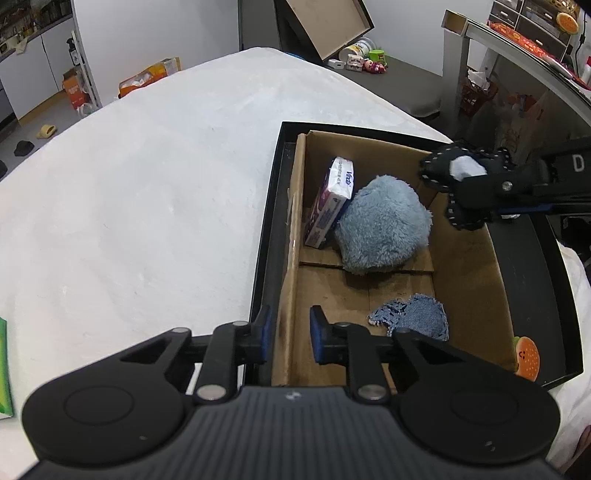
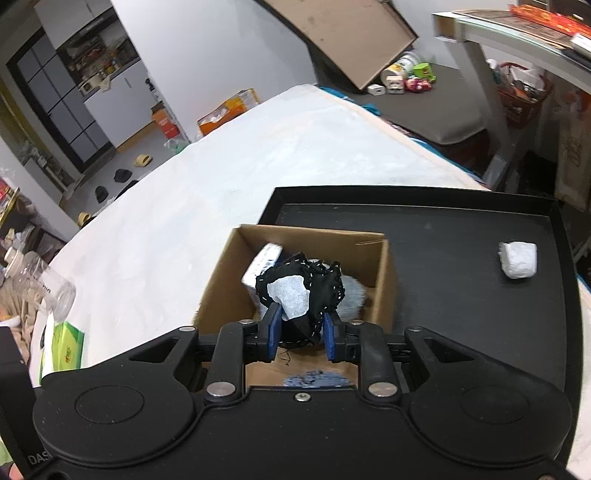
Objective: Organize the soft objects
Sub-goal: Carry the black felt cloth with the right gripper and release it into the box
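Note:
A cardboard box stands on a black tray. Inside lie a fluffy blue plush, a tissue pack leaning on the left wall, and a denim patch. My left gripper straddles the box's near left wall with a narrow gap between its fingers. My right gripper is shut on a black stitched cloth with a white patch and holds it above the box; it also shows in the left wrist view. A white wad lies on the tray.
The tray sits on a white padded surface. A burger-shaped toy lies at the tray's near right. A green packet and a clear bottle lie at the left. A desk stands at the right.

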Motion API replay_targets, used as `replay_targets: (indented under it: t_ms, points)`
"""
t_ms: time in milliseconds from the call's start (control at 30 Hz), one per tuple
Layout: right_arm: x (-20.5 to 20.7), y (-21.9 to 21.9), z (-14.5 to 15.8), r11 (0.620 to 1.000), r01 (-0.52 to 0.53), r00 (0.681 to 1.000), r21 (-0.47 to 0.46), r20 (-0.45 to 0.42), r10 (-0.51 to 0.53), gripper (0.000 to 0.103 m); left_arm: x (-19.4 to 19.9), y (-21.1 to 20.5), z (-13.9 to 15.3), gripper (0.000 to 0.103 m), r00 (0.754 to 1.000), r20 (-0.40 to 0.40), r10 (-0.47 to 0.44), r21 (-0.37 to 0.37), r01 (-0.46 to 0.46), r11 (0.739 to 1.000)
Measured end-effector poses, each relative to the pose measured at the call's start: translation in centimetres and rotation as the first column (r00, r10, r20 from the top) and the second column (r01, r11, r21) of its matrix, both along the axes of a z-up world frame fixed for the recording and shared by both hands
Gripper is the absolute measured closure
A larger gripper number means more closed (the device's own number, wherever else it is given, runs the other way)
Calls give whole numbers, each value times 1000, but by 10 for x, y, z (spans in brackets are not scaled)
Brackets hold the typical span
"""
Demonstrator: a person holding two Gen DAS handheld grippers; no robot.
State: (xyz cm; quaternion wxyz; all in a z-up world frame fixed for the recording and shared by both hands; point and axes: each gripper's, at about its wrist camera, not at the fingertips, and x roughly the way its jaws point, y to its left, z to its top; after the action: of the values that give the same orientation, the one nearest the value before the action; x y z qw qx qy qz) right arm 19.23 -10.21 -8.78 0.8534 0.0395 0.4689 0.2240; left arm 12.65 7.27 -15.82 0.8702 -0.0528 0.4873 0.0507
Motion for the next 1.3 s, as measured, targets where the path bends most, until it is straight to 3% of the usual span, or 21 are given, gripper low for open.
replay_targets:
  t_ms: [433,533,600,967,1167,1300]
  points:
    - [-6,38,-8,998,-63,998,-9,-23,62,77,-1,12,-7,93,1000,6,11,-56,-11,998]
    - [-7,46,-9,997,-74,997,-6,-24,74,67,-2,13,-7,93,1000,10,7,-60,-7,998]
    - [-7,51,-9,997,-82,997,-5,-16,82,50,-2,13,-7,93,1000,12,4,-58,-3,998]
    - [-8,41,-7,997,-73,997,-9,-33,73,48,-3,12,-5,92,1000,5,7,-50,-7,999]
    - [-3,13,13,997,-78,997,-26,-18,78,27,-4,7,-4,88,1000,7,10,-10,-10,1000]
    - [2,-13,19,996,-64,998,-63,-6,63,21,-4,4,-3,84,1000,-2,12,11,-12,1000]
